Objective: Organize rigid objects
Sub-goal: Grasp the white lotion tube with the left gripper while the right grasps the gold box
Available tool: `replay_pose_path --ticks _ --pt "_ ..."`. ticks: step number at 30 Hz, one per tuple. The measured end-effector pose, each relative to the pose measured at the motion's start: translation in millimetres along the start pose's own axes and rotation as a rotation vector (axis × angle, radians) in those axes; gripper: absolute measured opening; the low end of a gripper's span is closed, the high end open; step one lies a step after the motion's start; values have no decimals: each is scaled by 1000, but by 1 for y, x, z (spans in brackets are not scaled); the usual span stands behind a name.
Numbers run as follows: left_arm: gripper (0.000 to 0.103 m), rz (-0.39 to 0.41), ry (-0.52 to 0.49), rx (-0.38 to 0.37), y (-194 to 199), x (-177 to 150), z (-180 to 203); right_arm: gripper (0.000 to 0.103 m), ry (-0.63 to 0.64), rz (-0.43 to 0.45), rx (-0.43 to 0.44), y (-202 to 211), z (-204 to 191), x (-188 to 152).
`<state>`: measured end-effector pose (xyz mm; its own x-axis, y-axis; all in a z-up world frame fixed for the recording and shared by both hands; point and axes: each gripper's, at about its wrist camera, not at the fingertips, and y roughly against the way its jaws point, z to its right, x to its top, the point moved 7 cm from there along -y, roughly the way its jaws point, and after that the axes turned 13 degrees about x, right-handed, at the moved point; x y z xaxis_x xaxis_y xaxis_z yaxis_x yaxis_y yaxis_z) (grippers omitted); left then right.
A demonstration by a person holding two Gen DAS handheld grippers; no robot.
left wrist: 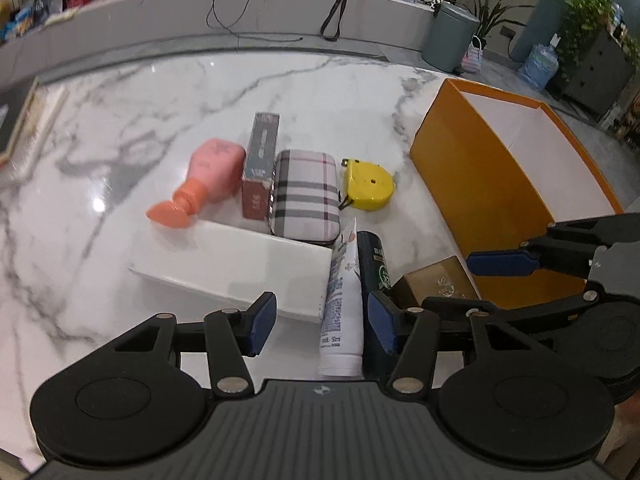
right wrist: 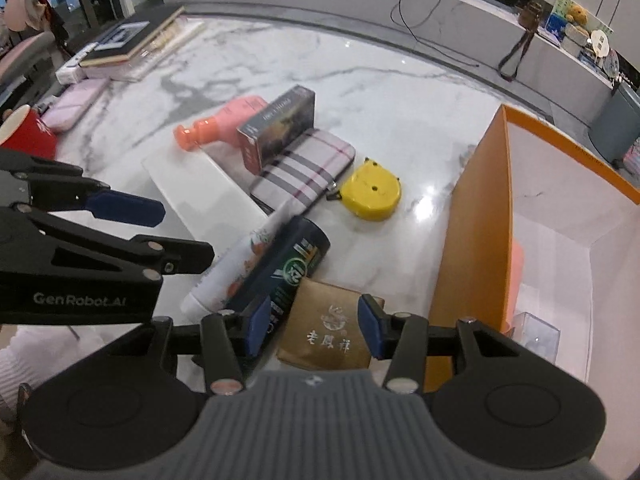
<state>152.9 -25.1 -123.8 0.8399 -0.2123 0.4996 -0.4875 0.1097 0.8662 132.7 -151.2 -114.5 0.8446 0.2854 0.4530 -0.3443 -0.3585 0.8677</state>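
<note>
Lying between the spread fingers of the left gripper [left wrist: 322, 322], a white tube [left wrist: 342, 308] is seen on the marble bench [left wrist: 160, 120]; its long axis runs straight away from the fingers, crimped end far and cap end near, and the blue pads stand clear of it on both sides, so nothing is grasped. Just beside the tube, against the right-hand finger, a dark can [left wrist: 372, 264] lies parallel to it. Left of the tube, past the left finger, a flat white box [left wrist: 240, 272] is set at a slant.

Between the fingers of the right gripper [right wrist: 310, 328] a brown pouch [right wrist: 330, 324] is seen lying flat, its printed face up; whether the pads are pressed on it cannot be told. Directly to the right of these fingers, the orange box [right wrist: 476, 248] stands open with its near wall upright.

Farther from the fingers, a plaid case [left wrist: 306, 194] lies with its long axis pointing away. A red and grey carton [left wrist: 260, 164] is touching its left side, and beyond that a pink bottle [left wrist: 208, 178] lies with its orange cap pointing near-left. A yellow tape measure [left wrist: 368, 184] rests just right of the case.
</note>
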Motion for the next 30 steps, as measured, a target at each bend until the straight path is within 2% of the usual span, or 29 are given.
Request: replay_pose_path --ticks 3,6,7,9,15,18,19,20,24,30 --pt "60 -37 45 -38 -12 -4 2 49 -5 -23 -15 -9 2 -1" --pt "58 -58 55 -42 -23 -6 6 49 -5 -49 -36 -17 5 -2" --pt "58 -62 55 -41 -24 -6 7 50 -4 -55 -46 -20 6 -3" --pt "58 -74 62 -42 -28 -6 7 58 -2 -56 -60 -23 8 -3" --pt "57 -87 61 -29 -30 -3 10 63 -6 -71 -86 -32 12 -1" --pt "45 -99 63 -19 -30 -5 10 61 -9 -68 -92 -34 13 -1" --pt "37 -115 62 -24 -30 -6 10 61 -6 -62 -91 -33 12 -2" --pt "35 -136 68 -22 -30 -8 9 61 -3 -57 -91 -33 11 -3" --pt "29 -184 66 9 -30 -16 3 61 23 -51 -78 -33 0 -7" --pt "29 -203 55 56 -23 -26 -11 61 65 -39 -42 -35 -16 -9"
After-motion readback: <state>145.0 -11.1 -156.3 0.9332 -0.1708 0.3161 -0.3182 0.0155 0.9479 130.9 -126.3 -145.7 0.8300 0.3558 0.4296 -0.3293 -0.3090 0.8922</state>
